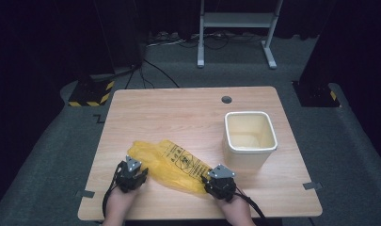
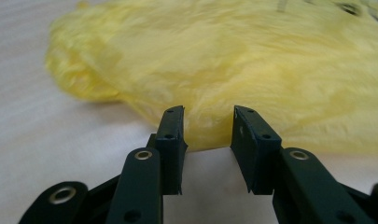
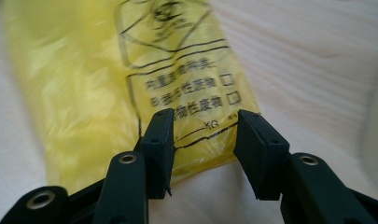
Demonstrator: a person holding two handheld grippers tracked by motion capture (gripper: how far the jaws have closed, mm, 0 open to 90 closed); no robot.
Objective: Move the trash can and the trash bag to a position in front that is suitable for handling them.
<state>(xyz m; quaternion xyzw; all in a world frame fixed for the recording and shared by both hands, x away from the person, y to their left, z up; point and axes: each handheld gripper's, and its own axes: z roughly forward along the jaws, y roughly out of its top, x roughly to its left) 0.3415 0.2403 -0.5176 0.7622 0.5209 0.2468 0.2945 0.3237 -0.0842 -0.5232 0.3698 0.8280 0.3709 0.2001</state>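
We see the yellow bag (image 1: 171, 165) lying flat on the table (image 1: 188, 110), its long axis slanting from far-left to near-right; our left gripper (image 1: 137, 175) meets its near-left edge, our right gripper (image 1: 208, 182) its printed near-right end; both stand parted, pinching nothing.

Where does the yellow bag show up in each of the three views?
High view: the yellow bag lies flat on the table's near half, between the two claws, left of the white bin.
Left gripper view: its crumpled plain end spans the upper picture.
Right gripper view: its printed end, upper left.
Shared landmark: the black printing, also visible from above.
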